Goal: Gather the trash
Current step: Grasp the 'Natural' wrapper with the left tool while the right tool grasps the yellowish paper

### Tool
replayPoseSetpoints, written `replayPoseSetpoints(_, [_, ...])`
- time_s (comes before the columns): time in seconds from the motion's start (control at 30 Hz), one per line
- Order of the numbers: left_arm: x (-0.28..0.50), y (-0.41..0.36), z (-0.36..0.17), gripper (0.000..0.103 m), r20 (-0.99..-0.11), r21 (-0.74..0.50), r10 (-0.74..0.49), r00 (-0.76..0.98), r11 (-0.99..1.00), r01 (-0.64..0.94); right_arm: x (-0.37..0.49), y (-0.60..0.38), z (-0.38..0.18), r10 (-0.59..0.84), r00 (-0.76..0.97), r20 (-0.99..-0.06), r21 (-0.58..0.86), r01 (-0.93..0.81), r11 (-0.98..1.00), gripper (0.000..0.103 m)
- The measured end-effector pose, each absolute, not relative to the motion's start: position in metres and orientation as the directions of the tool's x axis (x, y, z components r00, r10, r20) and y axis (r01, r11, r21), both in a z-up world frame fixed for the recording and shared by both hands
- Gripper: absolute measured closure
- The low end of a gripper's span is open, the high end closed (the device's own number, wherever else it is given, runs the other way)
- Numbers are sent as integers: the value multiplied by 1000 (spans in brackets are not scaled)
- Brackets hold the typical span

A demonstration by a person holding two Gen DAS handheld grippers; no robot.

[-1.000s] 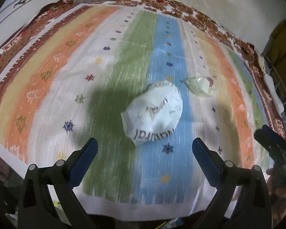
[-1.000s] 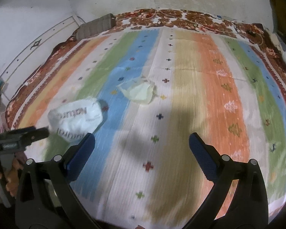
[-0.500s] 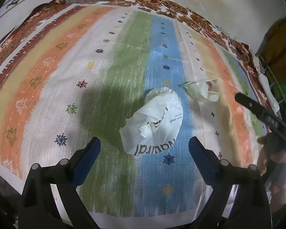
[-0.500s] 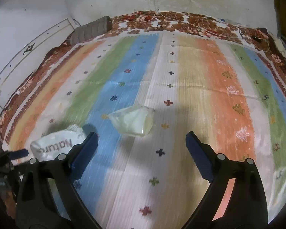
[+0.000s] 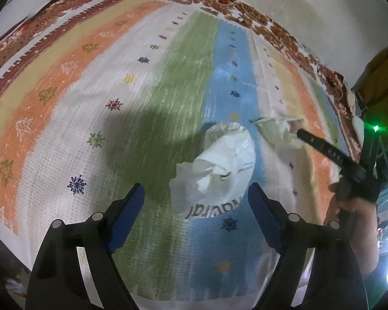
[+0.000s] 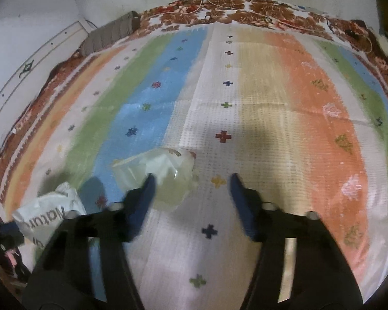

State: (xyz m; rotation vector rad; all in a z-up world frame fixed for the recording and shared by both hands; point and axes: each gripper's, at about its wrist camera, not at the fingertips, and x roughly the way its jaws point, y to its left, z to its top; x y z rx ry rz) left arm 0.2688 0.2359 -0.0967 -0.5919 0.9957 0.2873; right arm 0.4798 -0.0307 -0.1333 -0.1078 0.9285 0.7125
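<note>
The left gripper has its jaws wide apart around the white bag, which lies near the front edge of the bed; go lower, then squeeze the crumpled top. The right gripper, jaws also apart and holding nothing, reaches the clear wrapper just beside it. The bag's writing seems to say "Natural".
</note>
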Motion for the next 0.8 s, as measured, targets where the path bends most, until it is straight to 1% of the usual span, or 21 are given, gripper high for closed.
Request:
replayPoseSetpoints(0.03, [269,239,-98,25,-849,-347,-47,527,802,-486,481,-28,-136,522,386,-761,215,-608,764,57])
replayPoseSetpoints(0.07, [269,242,-100,28,-845,-362,-59,532,794,-488,481,-26,-137,520,386,-762,208,-614,762,60])
replayPoseSetpoints(0.1, [269,245,-101,29,-839,-387,-77,539,780,-491,480,-23,-138,514,387,-766,194,-623,758,65])
replayPoseSetpoints(0.13, [270,246,-103,33,-835,-400,-87,543,774,-491,479,-22,-140,511,385,-768,188,-628,755,68])
replayPoseSetpoints(0.17, [271,247,-104,39,-833,-408,-95,546,771,-489,479,-21,-141,509,380,-773,184,-632,752,75])
replayPoseSetpoints(0.2, [274,245,-106,43,-833,-407,-99,544,776,-483,478,-22,-143,504,377,-777,181,-633,752,84])
replayPoseSetpoints(0.23, [275,244,-107,54,-835,-406,-103,541,778,-479,478,-22,-145,499,374,-782,179,-632,754,90])
replayPoseSetpoints(0.27, [276,245,-110,69,-833,-420,-116,541,768,-484,478,-23,-145,496,372,-785,180,-629,756,92])
replayPoseSetpoints(0.33, [272,250,-112,76,-825,-454,-125,551,726,-516,477,-22,-145,496,368,-786,172,-640,749,95])
replayPoseSetpoints(0.37, [272,252,-111,85,-822,-465,-131,555,717,-520,475,-21,-144,495,369,-787,162,-651,742,96])
replayPoseSetpoints(0.5, [265,255,-88,86,-801,-466,-95,591,719,-516,464,-25,-126,510,377,-773,154,-668,728,97])
replayPoseSetpoints(0.57, [262,251,-77,86,-794,-461,-86,601,730,-505,454,-31,-115,507,392,-768,127,-682,720,97])
replayPoseSetpoints(0.7, [257,235,-50,87,-791,-414,-39,610,768,-488,440,-46,-99,492,412,-767,96,-684,723,97])
replayPoseSetpoints(0.8, [251,223,-34,87,-779,-429,-56,624,773,-467,429,-57,-84,482,424,-767,81,-681,727,97])
